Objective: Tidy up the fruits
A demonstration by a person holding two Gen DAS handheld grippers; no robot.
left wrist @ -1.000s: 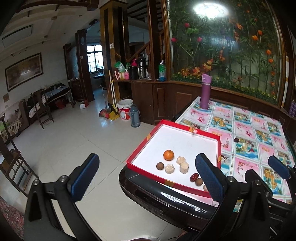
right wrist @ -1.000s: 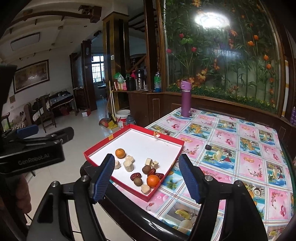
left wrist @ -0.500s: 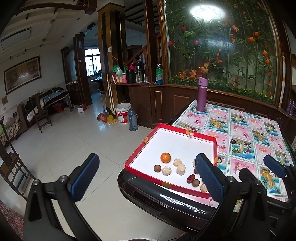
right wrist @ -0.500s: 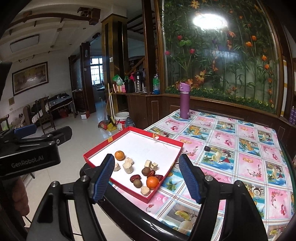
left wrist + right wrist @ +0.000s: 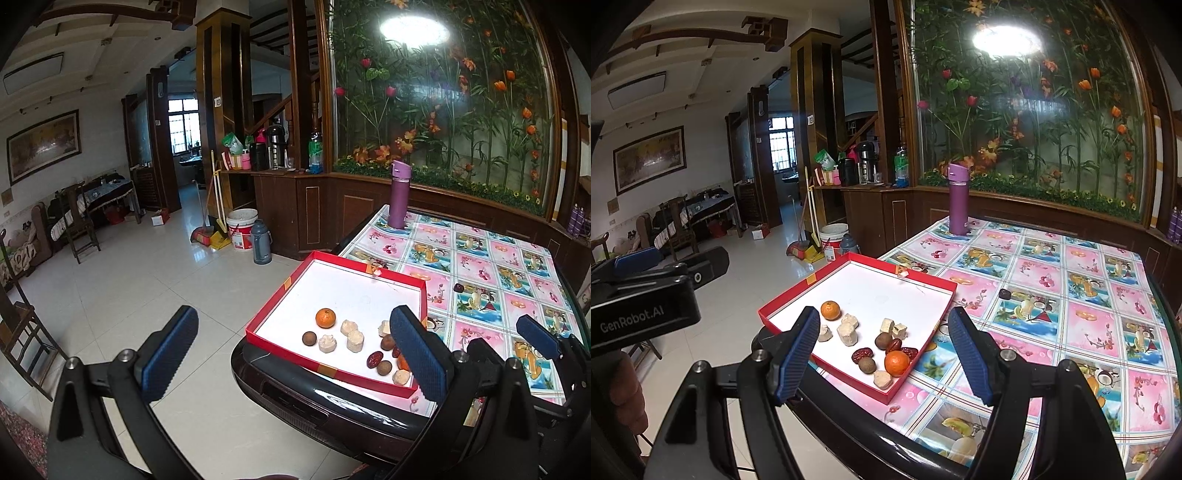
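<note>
Two hand-held grippers, left [image 5: 299, 354] and right [image 5: 882, 350], both spread wide, holding nothing, poised short of the bench [image 5: 1071, 295] edge, likely pre-reach. Fruits: tangerines [image 5: 830, 310], longans [image 5: 867, 365], red dates [image 5: 862, 354] mixed, clustered at 6 o'clock in red box [image 5: 783, 314], nearest corner, unsorted.

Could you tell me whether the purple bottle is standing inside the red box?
No, the bottle stands on the table's far edge, well beyond the box.
</note>
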